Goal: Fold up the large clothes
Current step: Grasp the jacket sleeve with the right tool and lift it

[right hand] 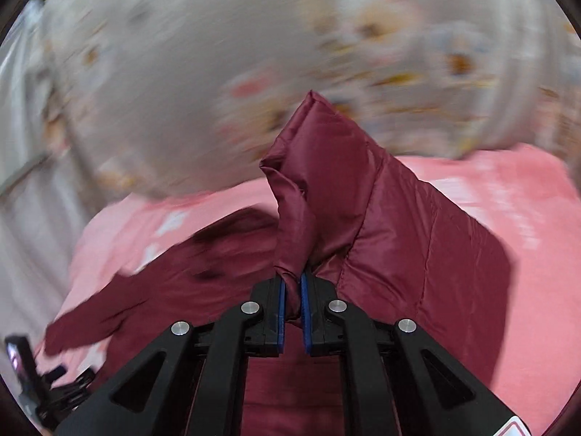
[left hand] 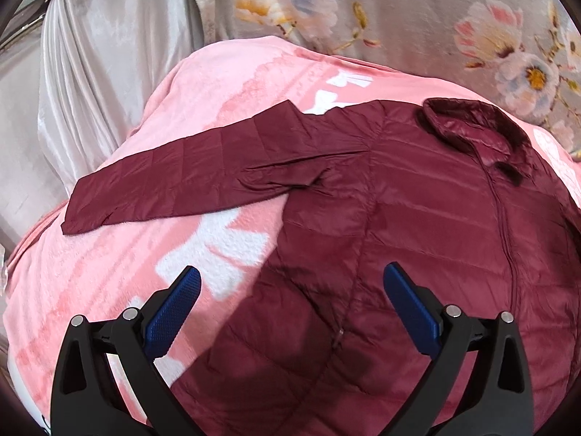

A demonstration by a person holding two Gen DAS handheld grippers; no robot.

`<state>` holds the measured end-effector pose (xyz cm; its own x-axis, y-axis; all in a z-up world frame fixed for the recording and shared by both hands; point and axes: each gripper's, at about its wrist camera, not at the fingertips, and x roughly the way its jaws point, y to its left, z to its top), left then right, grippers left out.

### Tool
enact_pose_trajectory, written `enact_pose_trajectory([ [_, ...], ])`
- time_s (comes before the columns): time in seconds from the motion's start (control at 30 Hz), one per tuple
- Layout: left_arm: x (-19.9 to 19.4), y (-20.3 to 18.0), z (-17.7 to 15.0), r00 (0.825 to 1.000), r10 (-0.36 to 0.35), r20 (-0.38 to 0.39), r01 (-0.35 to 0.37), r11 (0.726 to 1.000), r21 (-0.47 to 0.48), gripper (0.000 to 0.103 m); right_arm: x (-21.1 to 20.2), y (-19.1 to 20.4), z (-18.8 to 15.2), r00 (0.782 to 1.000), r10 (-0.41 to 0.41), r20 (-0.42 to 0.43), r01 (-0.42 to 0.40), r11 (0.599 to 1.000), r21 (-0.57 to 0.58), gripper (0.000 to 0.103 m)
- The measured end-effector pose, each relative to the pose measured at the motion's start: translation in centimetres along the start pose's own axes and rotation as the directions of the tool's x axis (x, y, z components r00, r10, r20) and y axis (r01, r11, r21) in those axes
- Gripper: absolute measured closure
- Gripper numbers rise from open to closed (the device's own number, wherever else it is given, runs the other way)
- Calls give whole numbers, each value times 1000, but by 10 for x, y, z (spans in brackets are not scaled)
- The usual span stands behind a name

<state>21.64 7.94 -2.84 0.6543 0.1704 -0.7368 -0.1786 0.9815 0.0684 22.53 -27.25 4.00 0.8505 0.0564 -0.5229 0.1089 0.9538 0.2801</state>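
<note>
Maroon jacket [right hand: 392, 239] in right gripper [right hand: 291, 290]

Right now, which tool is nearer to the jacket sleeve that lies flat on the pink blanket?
Left. The left tool hovers open above the jacket, short of that sleeve; the right tool clamps the other sleeve.

Left gripper [left hand: 288, 290] gapes wide — right gripper [right hand: 291, 283] clamped, pinching cloth.
</note>
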Motion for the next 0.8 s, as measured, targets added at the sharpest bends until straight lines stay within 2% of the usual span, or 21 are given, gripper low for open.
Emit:
enact_pose_trajectory([
  [0.03, 3, 3, 1, 1000, 5, -4, -5, 1000, -5, 5, 19, 28, -6, 997, 56, -46, -58, 998, -36, 96],
  [0.13, 13, 12, 2, 1000, 15, -18, -15, 1000, -14, 5, 58, 88, -29, 981, 130, -142, -149, 980, -132, 95],
  [0.2, 18, 15, 1, 999, 18, -26, -18, 1000, -15, 5, 85, 124, -50, 955, 190, -226, -233, 955, -184, 91],
  [0.27, 23, 18, 2, 999, 2, -40, -3, 1000, -20, 5, 103, 155, -70, 918, 250, -309, -321, 925, -205, 86],
  [0.3, 25, 19, 3, 999, -20, -50, 19, 1000, -24, 5, 102, 165, -76, 912, 255, -320, -332, 918, -215, 83],
  [0.33, 27, 20, 4, 997, -57, -61, 55, 998, -34, 5, 96, 172, -80, 910, 263, -320, -342, 913, -222, 74],
  [0.37, 29, 21, 6, 993, -100, -70, 97, 994, -46, 5, 85, 173, -77, 912, 289, -290, -359, 905, -226, 61],
  [0.4, 30, 21, 8, 988, -132, -77, 128, 990, -57, 5, 73, 169, -73, 921, 301, -249, -357, 907, -224, 51],
  [0.43, 31, 20, 10, 981, -172, -85, 167, 984, -71, 5, 62, 163, -70, 931, 301, -207, -344, 914, -217, 38],
  [0.47, 33, 17, 15, 968, -235, -92, 227, 970, -91, 5, 46, 147, -63, 946, 288, -150, -314, 930, -192, 35],
  [0.57, 41, 4, 24, 934, -339, -111, 325, 937, -128, 5, 23, 94, -50, 966, 239, -99, -247, 965, -84, 35],
  [0.67, 60, -18, 30, 896, -408, -175, 384, 910, -159, 5, 8, 22, -48, 990, 113, -83, -110, 993, 46, 35],
  [0.73, 73, -30, 32, 870, -444, -214, 411, 893, -182, 5, 2, -22, -53, 994, 33, -100, -21, 993, 120, 35],
  [0.77, 82, -39, 34, 850, -468, -243, 428, 881, -200, 6, -2, -51, -59, 993, -7, -115, 28, 982, 186, 35],
  [0.8, 86, -42, 34, 843, -474, -255, 431, 878, -208, 10, -4, -72, -64, 992, -23, -127, 53, 970, 237, 34],
])
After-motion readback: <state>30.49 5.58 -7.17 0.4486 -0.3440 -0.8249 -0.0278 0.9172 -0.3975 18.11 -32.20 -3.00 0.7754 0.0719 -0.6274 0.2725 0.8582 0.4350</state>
